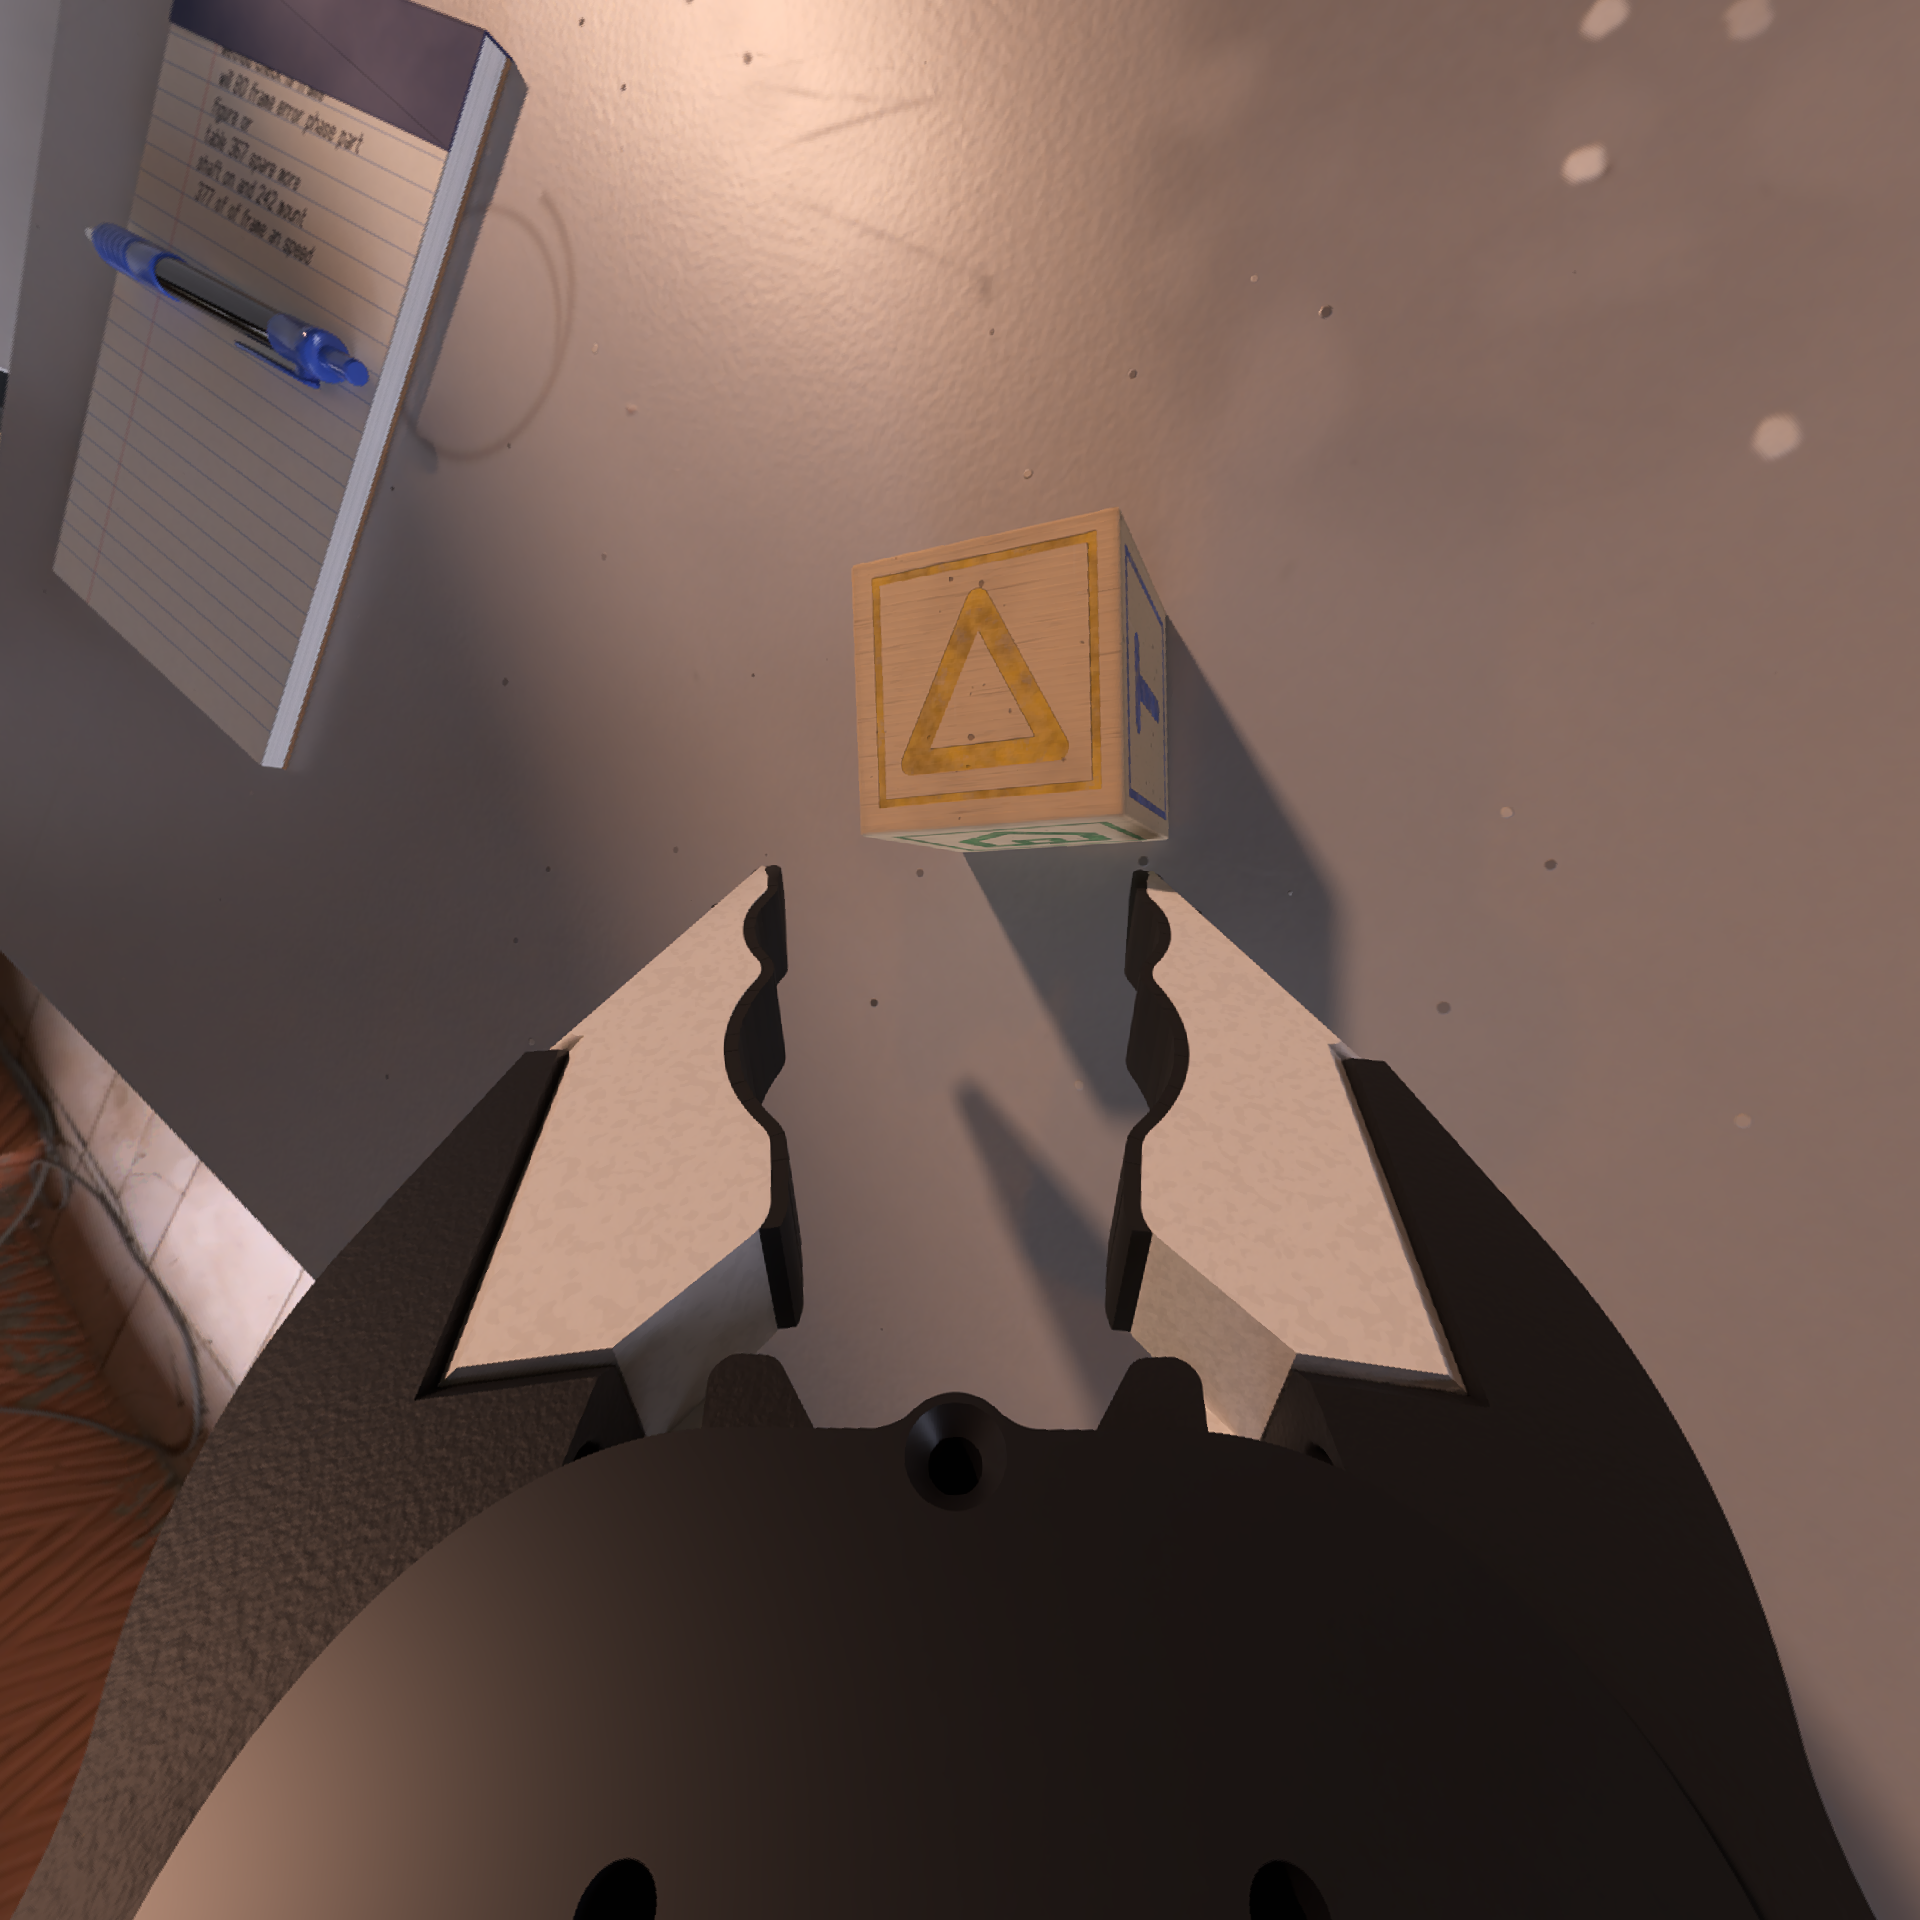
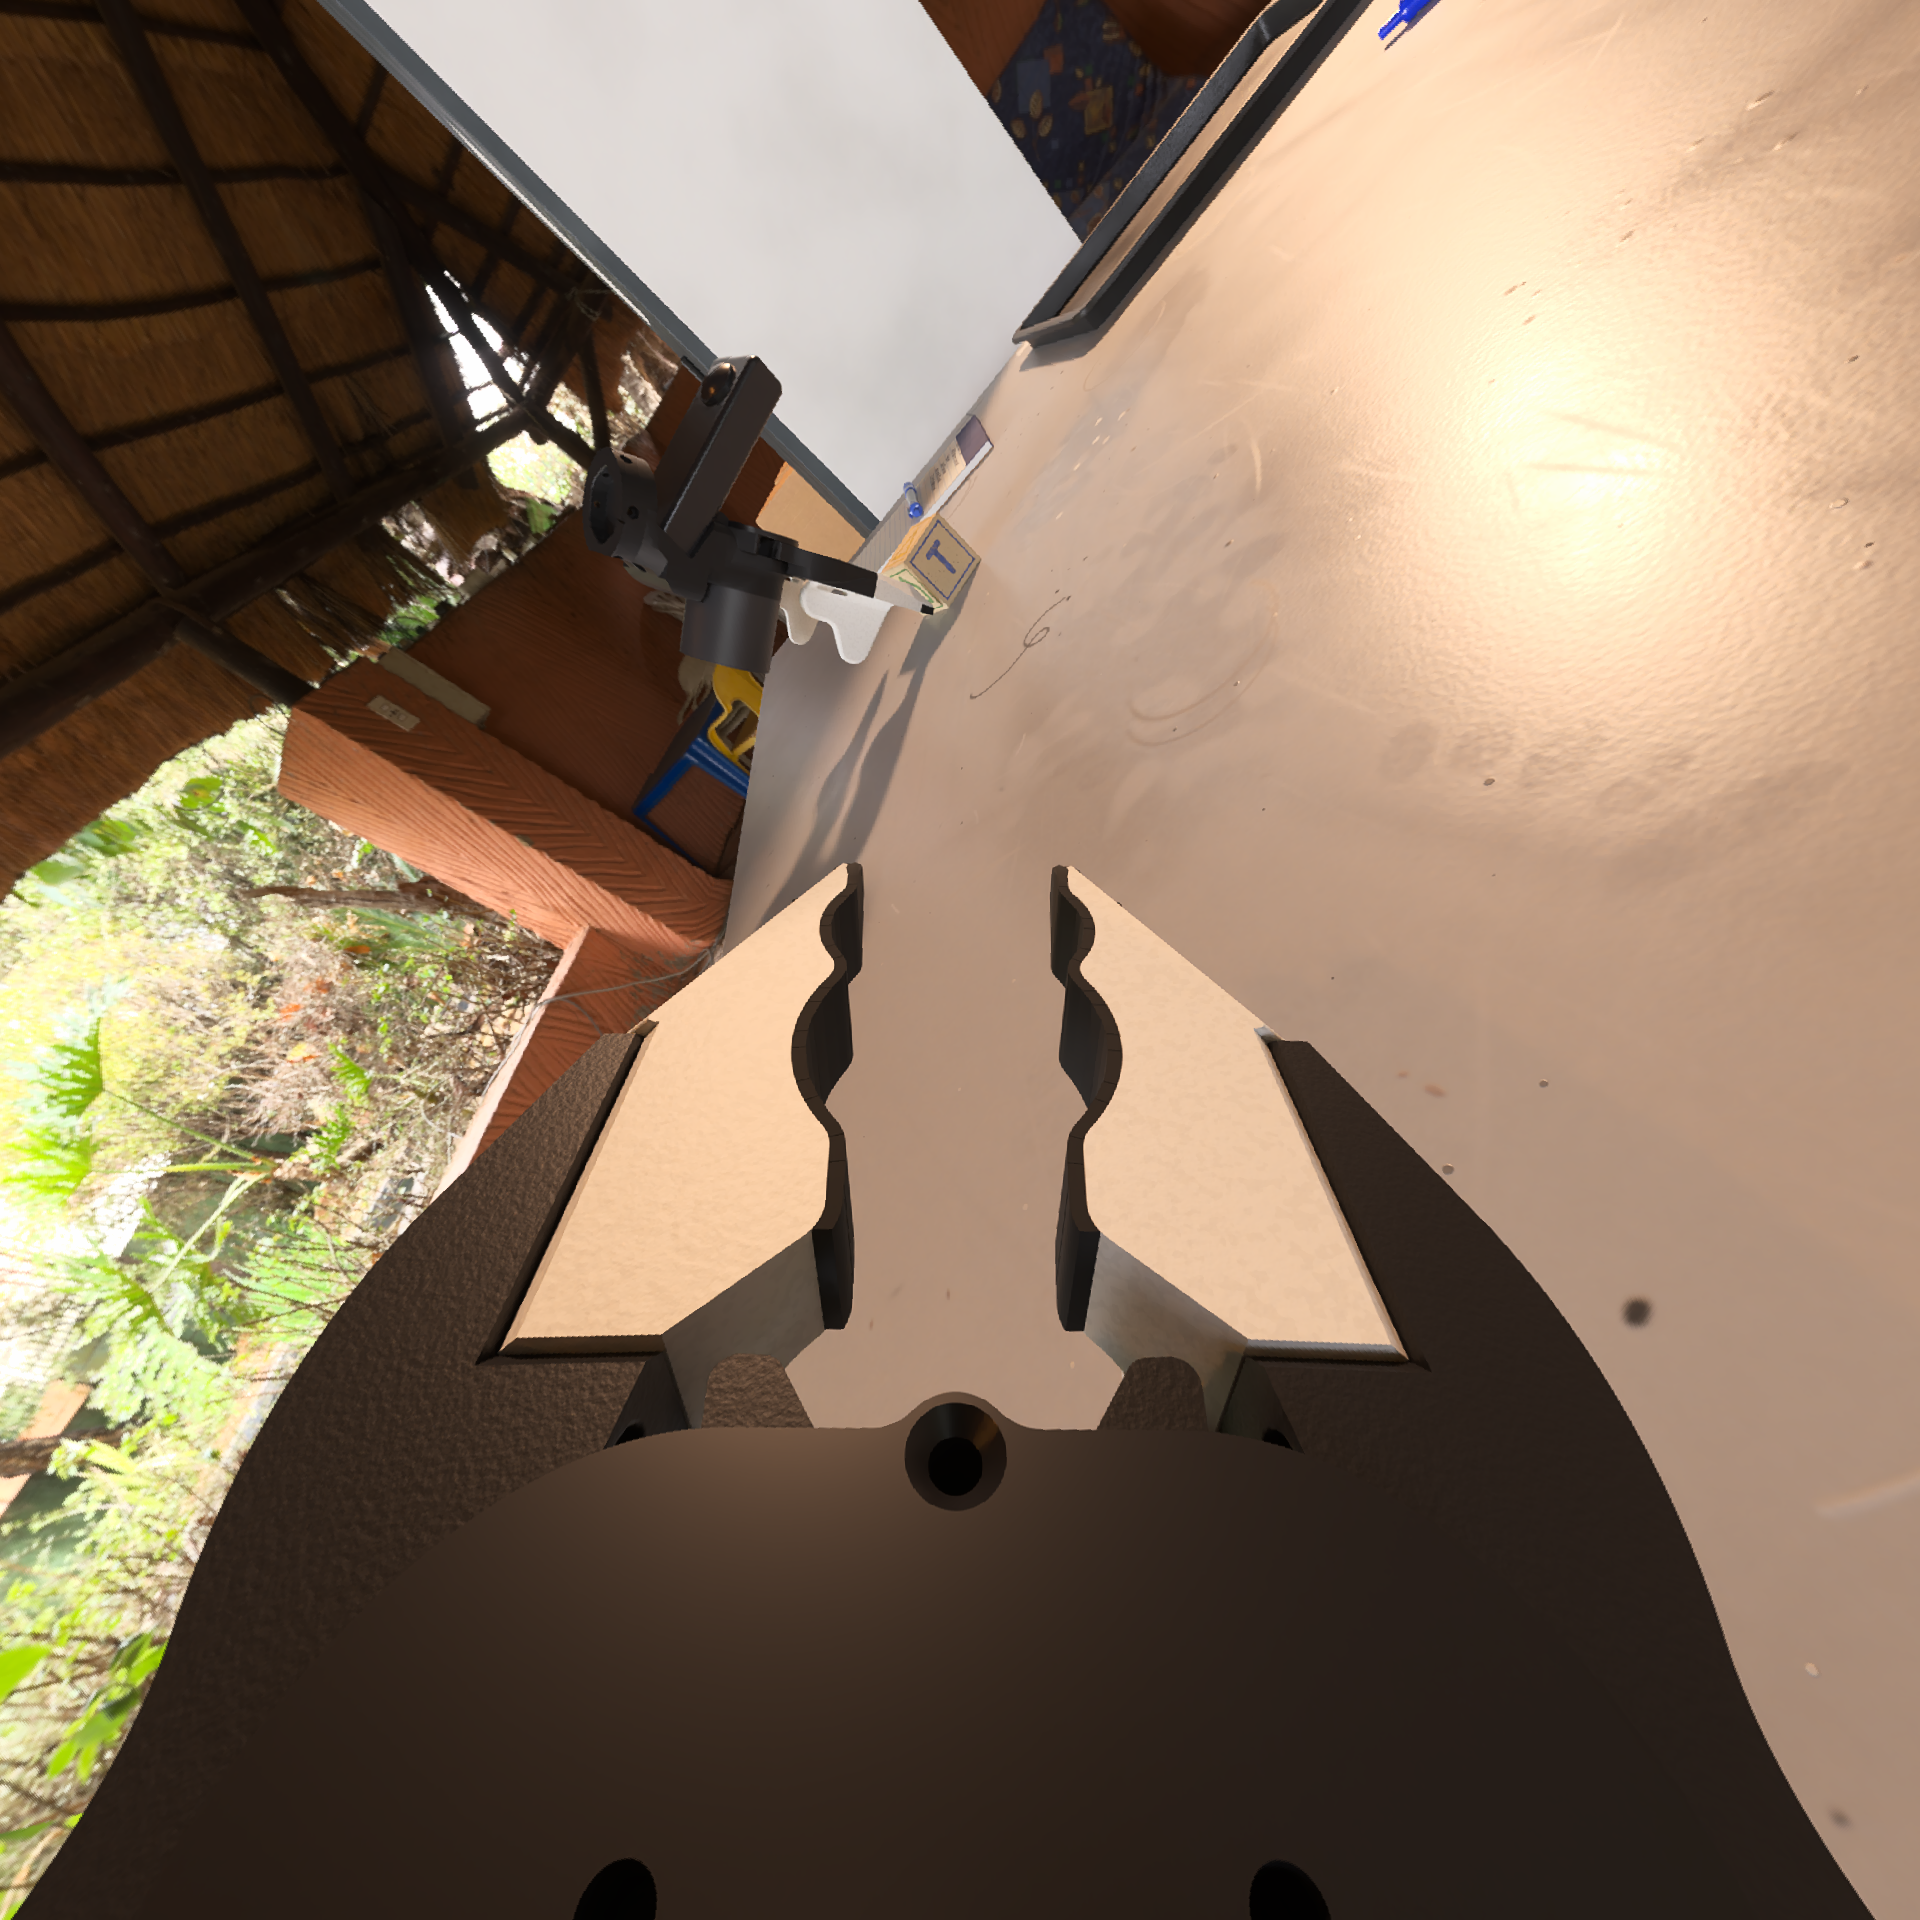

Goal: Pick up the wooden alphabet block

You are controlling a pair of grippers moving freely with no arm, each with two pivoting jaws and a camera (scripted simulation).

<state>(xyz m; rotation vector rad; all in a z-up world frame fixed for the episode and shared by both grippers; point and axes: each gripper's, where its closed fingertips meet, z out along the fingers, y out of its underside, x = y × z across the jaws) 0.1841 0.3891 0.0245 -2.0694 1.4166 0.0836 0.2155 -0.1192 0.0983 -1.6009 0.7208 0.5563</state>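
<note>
The wooden alphabet block (image 1: 987, 675) sits on the pale table, its top face bearing a yellow triangle in a yellow frame, with blue and green marks on its sides. My left gripper (image 1: 956, 883) is open and empty, its fingertips just short of the block's near edge, above the table. In the right wrist view the block (image 2: 938, 561) is small and far off, with the left gripper (image 2: 899, 603) right beside it. My right gripper (image 2: 956, 883) is open and empty, far from the block, over bare table.
A lined notepad (image 1: 260, 416) with a blue pen (image 1: 223, 307) on it lies at the far left of the block. The table edge (image 1: 156, 1122) runs at the lower left. A dark flat frame (image 2: 1164, 218) and a white board (image 2: 779, 187) stand at the table's far end.
</note>
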